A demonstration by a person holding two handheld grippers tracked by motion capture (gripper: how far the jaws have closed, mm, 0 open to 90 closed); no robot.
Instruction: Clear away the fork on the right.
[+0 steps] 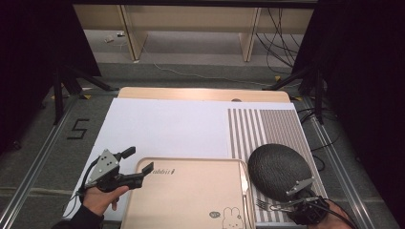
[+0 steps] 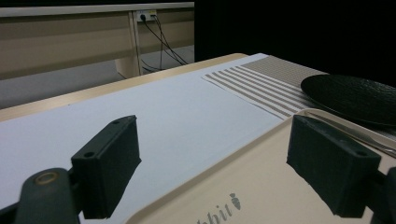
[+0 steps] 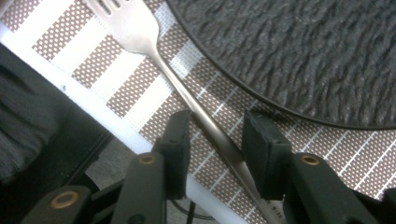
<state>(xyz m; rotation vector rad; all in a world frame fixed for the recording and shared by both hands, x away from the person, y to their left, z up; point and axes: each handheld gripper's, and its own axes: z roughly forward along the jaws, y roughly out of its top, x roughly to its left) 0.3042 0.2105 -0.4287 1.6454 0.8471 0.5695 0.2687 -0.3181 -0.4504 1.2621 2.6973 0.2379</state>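
One fork point(image 3: 140, 35) is seen lying on the striped placemat point(image 3: 93, 70), just beside the rim of one dark round plate point(image 3: 299, 51). Its handle runs back between the two jaws of the right gripper point(image 3: 215, 147). In the right gripper view the jaws are set close on either side of the handle, narrowed but not fully pressed together; one jaw appears to touch the handle, while a slim gap is seen at the other, so a firm pinch cannot be confirmed. In the high view the right gripper point(image 1: 286, 206) is found at the near right corner of the table, with the fork point(image 1: 261, 204) just in front of it, between the plate point(image 1: 279, 169) and the tray point(image 1: 191, 191).

One beige tray, marked with a small rabbit drawing, is placed at the near middle of the table. One knife point(image 1: 244, 183) is laid along its right edge. One white sheet point(image 1: 167, 126) is spread across the table, with the one placemat point(image 1: 267, 126) on its right part.

The left gripper point(image 1: 142, 161) is held over the tray's far left corner, its jaws spread wide with nothing between them, as is shown in the left gripper view point(image 2: 215, 172).
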